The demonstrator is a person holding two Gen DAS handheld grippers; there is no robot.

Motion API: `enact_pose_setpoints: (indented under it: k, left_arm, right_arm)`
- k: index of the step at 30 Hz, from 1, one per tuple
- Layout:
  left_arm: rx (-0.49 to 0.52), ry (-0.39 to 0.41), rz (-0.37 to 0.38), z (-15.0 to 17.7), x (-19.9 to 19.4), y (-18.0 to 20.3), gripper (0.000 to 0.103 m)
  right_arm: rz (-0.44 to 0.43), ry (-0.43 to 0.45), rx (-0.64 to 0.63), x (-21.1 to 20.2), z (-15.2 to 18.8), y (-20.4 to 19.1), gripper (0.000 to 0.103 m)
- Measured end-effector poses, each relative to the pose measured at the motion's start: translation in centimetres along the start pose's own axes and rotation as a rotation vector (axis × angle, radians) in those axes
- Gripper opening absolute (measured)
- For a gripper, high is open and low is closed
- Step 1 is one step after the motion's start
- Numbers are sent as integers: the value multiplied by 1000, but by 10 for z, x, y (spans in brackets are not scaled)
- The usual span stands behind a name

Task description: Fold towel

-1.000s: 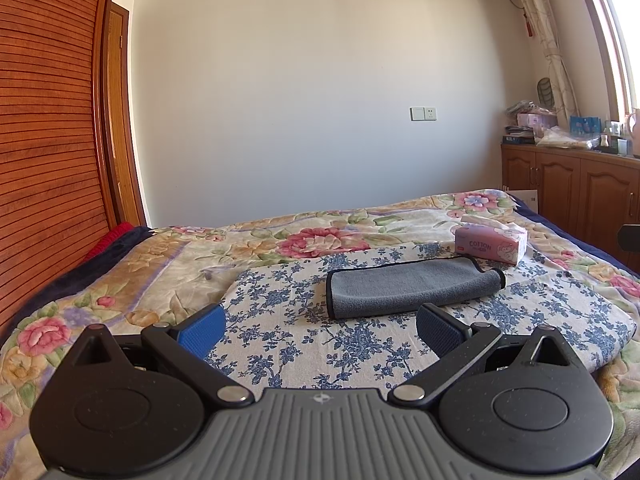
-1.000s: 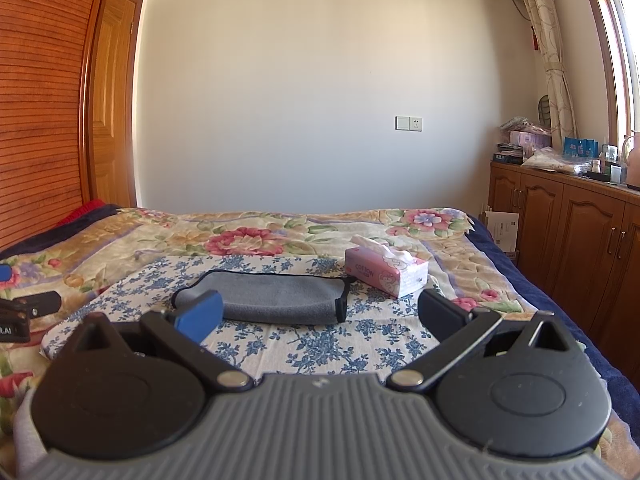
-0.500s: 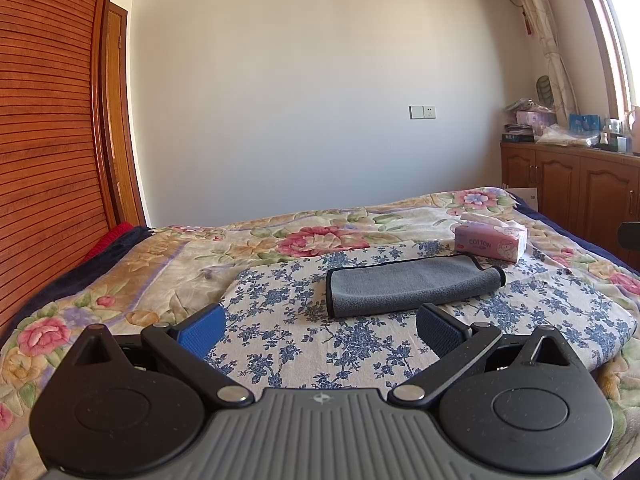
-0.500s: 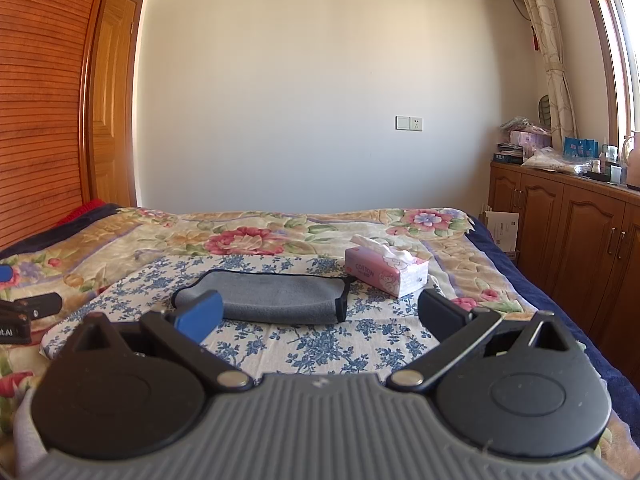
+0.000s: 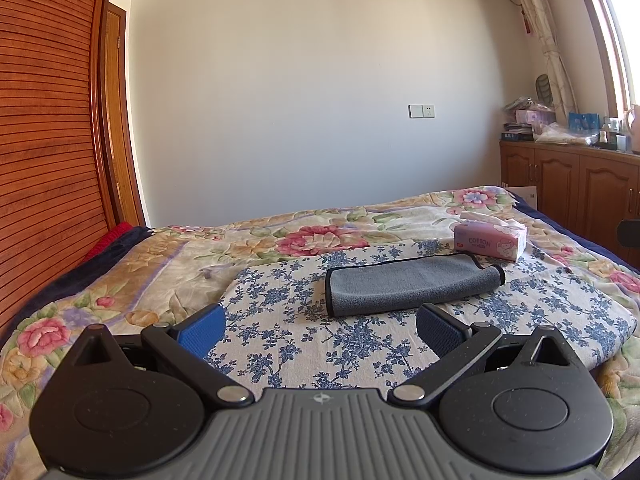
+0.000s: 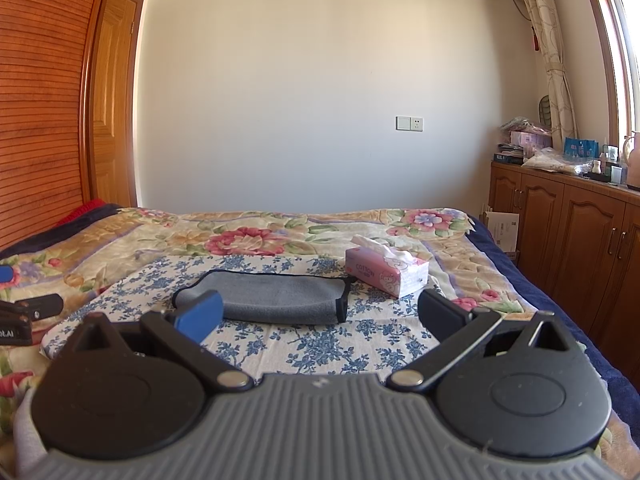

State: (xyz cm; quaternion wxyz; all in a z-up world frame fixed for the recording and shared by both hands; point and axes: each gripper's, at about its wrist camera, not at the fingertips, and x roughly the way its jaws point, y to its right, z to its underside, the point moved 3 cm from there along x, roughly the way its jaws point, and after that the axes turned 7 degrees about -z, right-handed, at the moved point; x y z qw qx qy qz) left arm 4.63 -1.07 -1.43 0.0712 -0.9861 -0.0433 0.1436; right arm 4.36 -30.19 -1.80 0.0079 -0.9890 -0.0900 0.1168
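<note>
**Towel already folded once; both my grippers held back and empty**

My left gripper (image 5: 320, 330) hangs above the near part of the bed, its jaws spread wide with nothing between them. My right gripper (image 6: 322, 314) is the same: wide apart, empty, held back from the work. Neither touches anything.

The grey towel (image 5: 412, 286) lies ahead of both tools on the blue-flowered cloth (image 5: 300, 344) that covers the middle of the floral quilt (image 5: 120, 280). It is a long, narrow band with black edging, rounded along its near side, so I judge it has been doubled over lengthwise at least once. A pink tissue box (image 5: 490, 240) sits just beyond its right end, near it; I cannot tell whether they touch.

I take this to be either a pause between folds or the finish. If another fold is wanted, I would bring one gripper to each corner of a short end, close on the hemmed edge, lift and carry it across to the opposite end. The right end is the tight one: the tissue box crowds it, and thick layered cloth may slip from a shallow pinch.
</note>
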Motion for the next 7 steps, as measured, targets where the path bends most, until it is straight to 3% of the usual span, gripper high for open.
enact_pose_setpoints:
  k: [7]
  left_arm:
    - [2,0,1,2,0,0,103]
  right_arm:
    - [0,1,0,1,-1,-1,103]
